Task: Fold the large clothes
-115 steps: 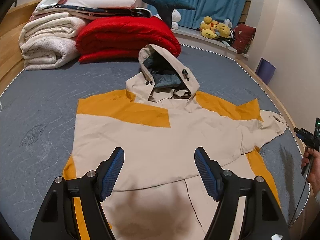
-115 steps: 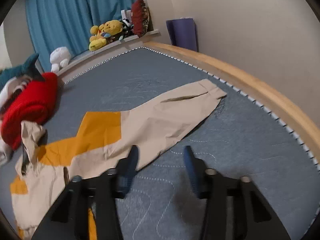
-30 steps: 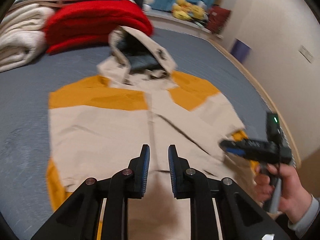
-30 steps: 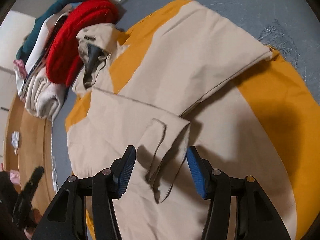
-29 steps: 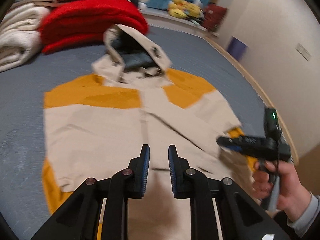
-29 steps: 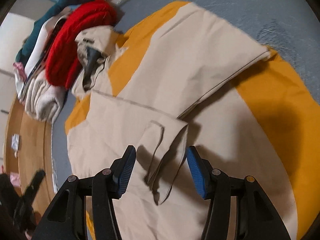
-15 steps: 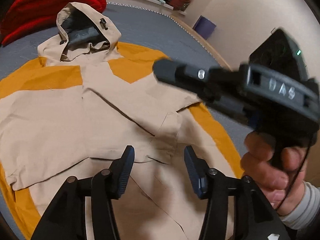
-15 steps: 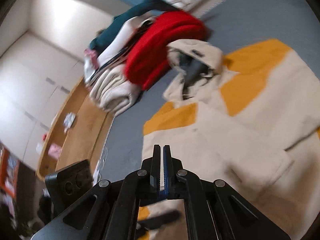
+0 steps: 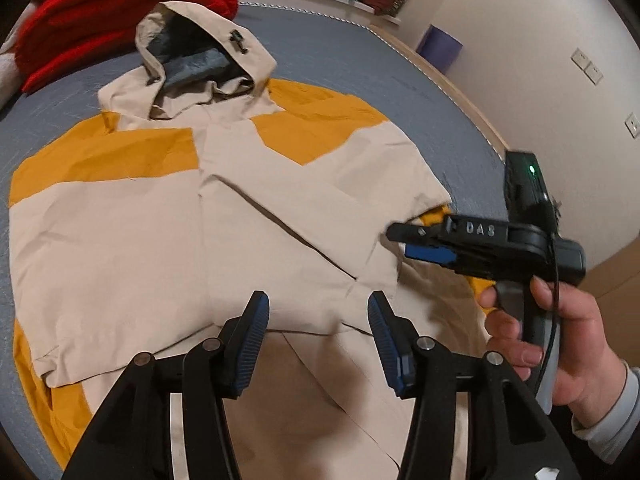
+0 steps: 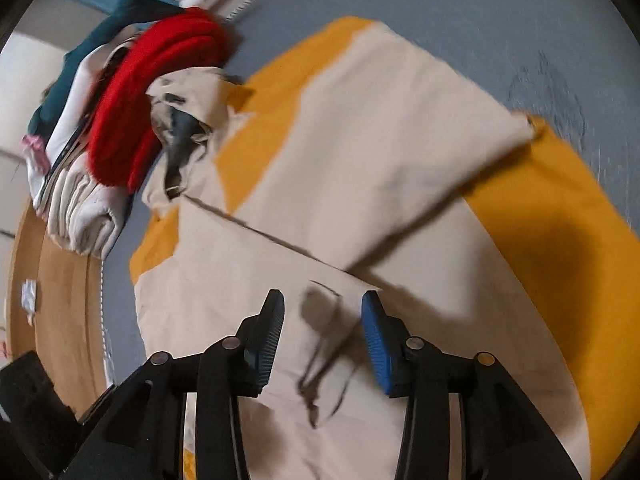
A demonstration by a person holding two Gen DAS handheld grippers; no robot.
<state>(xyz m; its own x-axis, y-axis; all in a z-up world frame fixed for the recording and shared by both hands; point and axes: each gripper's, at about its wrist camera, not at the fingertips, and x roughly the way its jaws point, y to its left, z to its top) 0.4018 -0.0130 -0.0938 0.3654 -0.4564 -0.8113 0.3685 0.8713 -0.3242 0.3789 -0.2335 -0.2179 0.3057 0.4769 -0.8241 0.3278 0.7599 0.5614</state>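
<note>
Both sleeves lie folded across the jacket (image 9: 168,232) on the bed (image 9: 340,48), its long axis running ahead to the hood, just beneath the released left gripper (image 9: 316,332) and right gripper (image 10: 322,334), neither nearer.

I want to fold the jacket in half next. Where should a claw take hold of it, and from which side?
Probably the jacket hem, at its near corners. Both sleeves already lie folded across the chest, so the bottom edge is free. Come low from the near side with the open left claw and right claw.
</note>
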